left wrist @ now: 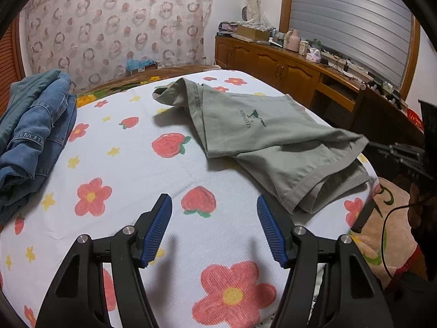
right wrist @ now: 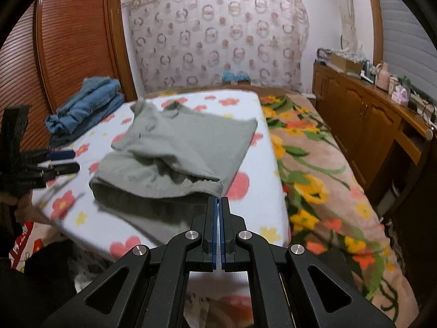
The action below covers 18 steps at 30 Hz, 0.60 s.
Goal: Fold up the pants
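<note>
While hovering over the strawberry-and-flower sheet [left wrist: 131, 169] in the left wrist view, left gripper [left wrist: 214, 205] with blue pads spread wide, nothing between them. Grey-green shorts [left wrist: 262, 136] at about one o'clock from those fingertips, near but apart, lying partly folded across the sheet with a small dark printed logo facing up. Pile of blue denim [left wrist: 35, 134] off at ten o'clock, well clear. Wooden cabinet [left wrist: 273, 63] beyond at one o'clock.

Seen from the right wrist view, right gripper [right wrist: 219, 201] pressed fully together, no cloth visibly pinched; tips just beside the near hem of the shorts [right wrist: 174, 153], at twelve o'clock. Left gripper's black fingers [right wrist: 58, 161] at nine o'clock, denim stack [right wrist: 87, 104] at eleven.

Risks, as a guess: closed fingers sliding under or pushing the hem could drag the top layer and undo the fold; bunched layers at the open leg hem could be caught unevenly, so only one ply lifts; near edge of the sheet close by, so a tug toward six o'clock might pull the garment off.

Shorts themselves: soft, matte, thin cotton-like fabric, upper flap laid crooked over the lower part, leg opening gaping, broad hem band showing, waistband end rumpled at the far side.
</note>
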Available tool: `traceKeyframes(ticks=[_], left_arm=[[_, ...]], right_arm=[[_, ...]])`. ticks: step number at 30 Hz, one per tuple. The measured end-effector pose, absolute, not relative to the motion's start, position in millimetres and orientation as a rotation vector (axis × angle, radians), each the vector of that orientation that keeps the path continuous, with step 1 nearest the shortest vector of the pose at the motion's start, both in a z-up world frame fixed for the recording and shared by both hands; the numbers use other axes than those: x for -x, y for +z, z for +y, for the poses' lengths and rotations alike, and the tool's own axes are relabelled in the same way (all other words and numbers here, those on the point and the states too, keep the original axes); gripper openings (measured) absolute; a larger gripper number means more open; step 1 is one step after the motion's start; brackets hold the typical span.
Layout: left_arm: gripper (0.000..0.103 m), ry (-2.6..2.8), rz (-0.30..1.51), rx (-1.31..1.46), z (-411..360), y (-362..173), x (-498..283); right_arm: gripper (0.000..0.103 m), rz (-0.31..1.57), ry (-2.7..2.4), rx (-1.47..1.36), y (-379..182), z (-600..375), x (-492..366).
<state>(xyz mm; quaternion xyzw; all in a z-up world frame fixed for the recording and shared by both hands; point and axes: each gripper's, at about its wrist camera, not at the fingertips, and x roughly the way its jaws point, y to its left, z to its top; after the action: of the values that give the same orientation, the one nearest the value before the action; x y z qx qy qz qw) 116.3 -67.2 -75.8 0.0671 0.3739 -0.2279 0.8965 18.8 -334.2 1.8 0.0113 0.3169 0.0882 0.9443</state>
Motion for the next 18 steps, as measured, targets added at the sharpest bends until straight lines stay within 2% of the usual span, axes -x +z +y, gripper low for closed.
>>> traceKeyframes(ticks=[12, 18], left_arm=[[0.066, -0.45, 0.764, -0.131, -62.9, -74.5, -121.1], [0.066, -0.431, 0.76, -0.129, -56.9, -74.8, -124.6]], right_arm=[[0.003, 0.634, 0.198, -0.065, 21.5, -348.7, -13.1], [0.015, 0.594, 0.235, 0.002, 33.3, -333.4, -16.9]])
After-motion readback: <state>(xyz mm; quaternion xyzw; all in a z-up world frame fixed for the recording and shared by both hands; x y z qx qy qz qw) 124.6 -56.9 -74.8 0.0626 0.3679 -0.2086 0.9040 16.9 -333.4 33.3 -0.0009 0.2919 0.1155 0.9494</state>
